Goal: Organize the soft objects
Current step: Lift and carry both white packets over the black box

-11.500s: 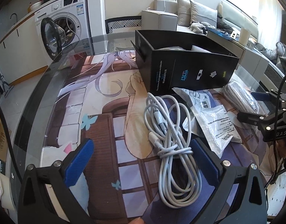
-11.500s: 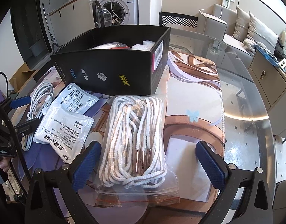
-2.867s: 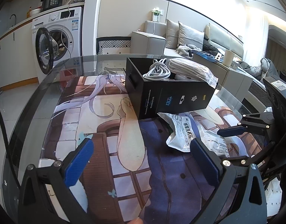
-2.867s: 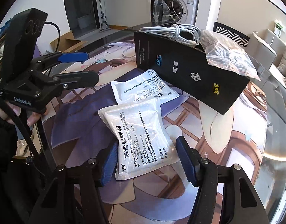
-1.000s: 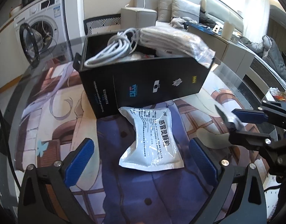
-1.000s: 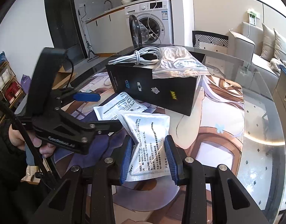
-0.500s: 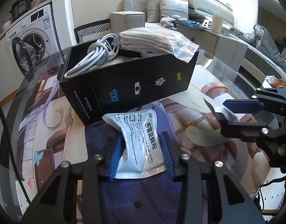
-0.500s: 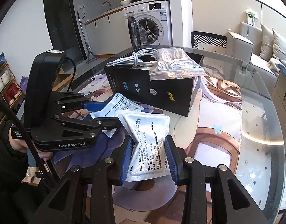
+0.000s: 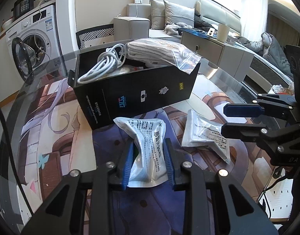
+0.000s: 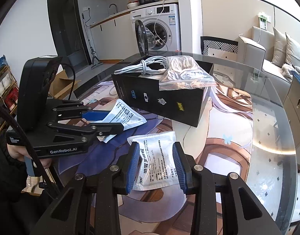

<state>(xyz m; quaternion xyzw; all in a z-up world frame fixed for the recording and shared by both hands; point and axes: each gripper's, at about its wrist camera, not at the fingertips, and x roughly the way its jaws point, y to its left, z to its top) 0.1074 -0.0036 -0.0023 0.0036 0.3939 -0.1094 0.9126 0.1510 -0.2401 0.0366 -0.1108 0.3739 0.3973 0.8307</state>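
Observation:
My left gripper (image 9: 149,163) is shut on a white medicine pouch (image 9: 148,152) and holds it in front of the black box (image 9: 138,96). My right gripper (image 10: 156,169) is shut on a second white pouch (image 10: 157,162). That pouch (image 9: 205,137) and the right gripper (image 9: 242,119) also show in the left wrist view. The left gripper (image 10: 105,121) and its pouch (image 10: 124,115) show in the right wrist view. The box (image 10: 165,99) holds a coiled white cable (image 9: 105,66) and a clear bag of laces (image 9: 161,52), both standing above its rim.
The round glass table (image 10: 271,133) carries a printed mat (image 9: 57,117). A washing machine (image 9: 32,45) with its door open stands behind the table. A sofa (image 9: 181,19) and low cabinets (image 9: 218,49) lie at the back right.
My left gripper has closed on the first pouch and lifted it. My right gripper has kept its hold on the second pouch and moved slightly nearer the box.

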